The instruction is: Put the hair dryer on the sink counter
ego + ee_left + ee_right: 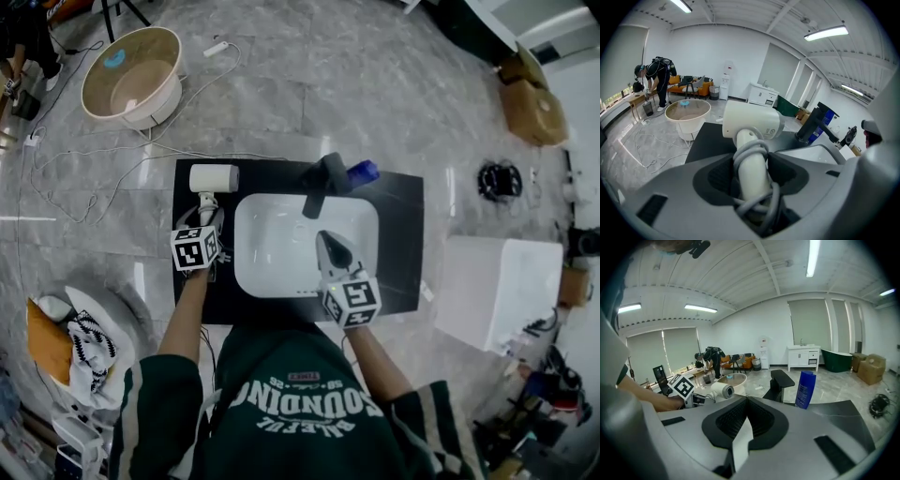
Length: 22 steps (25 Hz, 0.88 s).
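Note:
A white hair dryer (214, 177) with its grey cord wound round the handle is over the left part of the black sink counter (398, 246). My left gripper (208, 216) is shut on the handle just below the head. In the left gripper view the handle and cord fill the gap between the jaws (751, 161), and the dryer's head (751, 123) points away. My right gripper (329, 244) hovers over the white basin (272, 267), its jaws together with nothing in them (746, 401). Whether the dryer rests on the counter I cannot tell.
A black faucet (323, 178) and a blue bottle (362, 172) stand at the counter's back edge. On the floor are a round tub (131, 70), loose cables (84, 159), a white box (497, 286) and cardboard boxes (532, 103). A person (655, 77) bends over far off.

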Each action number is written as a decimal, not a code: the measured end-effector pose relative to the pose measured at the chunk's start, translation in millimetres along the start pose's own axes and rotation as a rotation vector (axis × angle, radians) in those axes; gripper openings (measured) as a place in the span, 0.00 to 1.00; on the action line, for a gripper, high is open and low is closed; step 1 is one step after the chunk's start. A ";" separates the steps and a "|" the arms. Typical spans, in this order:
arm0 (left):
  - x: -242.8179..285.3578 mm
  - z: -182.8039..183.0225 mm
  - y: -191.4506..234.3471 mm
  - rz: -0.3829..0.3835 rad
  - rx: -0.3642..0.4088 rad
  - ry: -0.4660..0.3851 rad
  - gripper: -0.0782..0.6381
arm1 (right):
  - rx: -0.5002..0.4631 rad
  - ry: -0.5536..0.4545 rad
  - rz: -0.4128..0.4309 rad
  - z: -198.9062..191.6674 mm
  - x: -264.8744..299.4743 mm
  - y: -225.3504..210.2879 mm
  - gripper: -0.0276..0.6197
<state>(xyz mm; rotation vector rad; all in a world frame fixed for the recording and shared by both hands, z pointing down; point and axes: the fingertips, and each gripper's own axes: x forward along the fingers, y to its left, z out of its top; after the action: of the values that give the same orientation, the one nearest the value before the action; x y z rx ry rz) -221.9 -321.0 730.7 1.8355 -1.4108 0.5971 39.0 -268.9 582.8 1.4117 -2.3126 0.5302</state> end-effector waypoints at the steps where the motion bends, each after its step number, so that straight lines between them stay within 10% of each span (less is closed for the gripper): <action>1: 3.7 1.0 2.0 0.004 0.000 0.005 0.42 | 0.004 0.001 -0.007 -1.0 -1.8 -1.4 0.05; 22: 37.5 -10.0 13.0 0.064 -0.013 0.083 0.42 | 0.033 0.007 -0.084 -19.0 -39.6 -21.3 0.05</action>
<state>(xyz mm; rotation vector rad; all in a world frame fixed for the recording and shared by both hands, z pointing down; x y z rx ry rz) -222.8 -337.9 768.1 1.7413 -1.4190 0.6865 77.2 -238.6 581.8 1.5129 -2.2371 0.5502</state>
